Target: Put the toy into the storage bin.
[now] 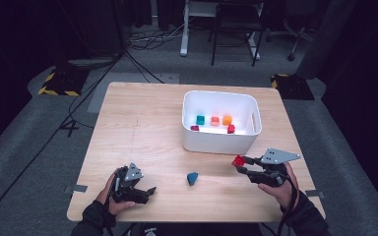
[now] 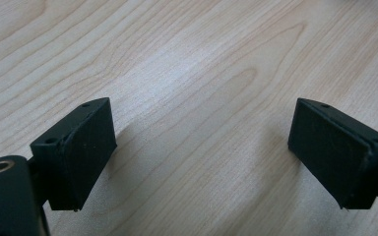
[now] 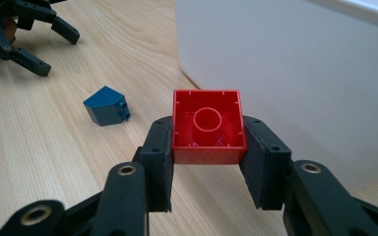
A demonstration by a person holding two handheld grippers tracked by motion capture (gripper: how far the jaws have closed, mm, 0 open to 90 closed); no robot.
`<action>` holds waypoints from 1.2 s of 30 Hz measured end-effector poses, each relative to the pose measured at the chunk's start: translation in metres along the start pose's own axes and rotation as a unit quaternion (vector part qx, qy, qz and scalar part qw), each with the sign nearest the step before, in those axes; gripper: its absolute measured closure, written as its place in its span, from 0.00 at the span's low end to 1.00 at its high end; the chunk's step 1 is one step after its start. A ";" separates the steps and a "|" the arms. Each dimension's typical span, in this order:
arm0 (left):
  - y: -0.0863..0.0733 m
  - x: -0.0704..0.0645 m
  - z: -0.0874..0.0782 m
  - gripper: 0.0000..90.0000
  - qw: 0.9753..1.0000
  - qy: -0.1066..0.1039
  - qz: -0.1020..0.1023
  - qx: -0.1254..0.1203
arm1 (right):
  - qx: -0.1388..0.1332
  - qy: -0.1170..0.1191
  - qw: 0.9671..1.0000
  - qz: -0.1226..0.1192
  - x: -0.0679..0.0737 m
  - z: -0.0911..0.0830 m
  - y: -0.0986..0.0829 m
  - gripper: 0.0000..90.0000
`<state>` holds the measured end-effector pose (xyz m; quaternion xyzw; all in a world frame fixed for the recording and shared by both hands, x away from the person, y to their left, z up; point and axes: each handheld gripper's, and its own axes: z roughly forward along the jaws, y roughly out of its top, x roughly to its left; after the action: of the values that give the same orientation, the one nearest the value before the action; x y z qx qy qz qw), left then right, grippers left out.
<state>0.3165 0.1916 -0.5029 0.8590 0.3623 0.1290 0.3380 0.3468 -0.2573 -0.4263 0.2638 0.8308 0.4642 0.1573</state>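
Right gripper [image 3: 207, 162] clamps red brick [image 3: 207, 127] beside white bin [image 3: 295, 73].

I hold 1 red brick [image 3: 208, 127] between my right gripper's [image 3: 209, 162] jaws, hollow underside facing the camera, raised off the table just beside the white bin [image 1: 221, 140].
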 end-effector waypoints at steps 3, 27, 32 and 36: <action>0.000 0.000 0.000 0.12 1.000 0.001 -0.001 -0.001 | -0.004 -0.001 1.000 0.000 -0.002 -0.004 0.005 0.66; 0.000 0.000 0.000 0.12 1.000 0.003 -0.002 0.000 | -0.041 -0.036 0.999 -0.002 -0.022 -0.034 0.063 0.66; 0.000 0.000 0.000 0.12 1.000 0.003 -0.001 0.000 | -0.041 -0.040 0.998 -0.008 -0.026 -0.034 0.074 0.66; 0.000 0.000 0.000 0.12 1.000 0.003 -0.001 0.000 | -0.040 -0.045 0.998 -0.008 -0.030 -0.032 0.083 0.66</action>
<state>0.3164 0.1913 -0.5029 0.8582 0.3643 0.1311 0.3370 0.3792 -0.2607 -0.3381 0.2715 0.8058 0.4834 0.2082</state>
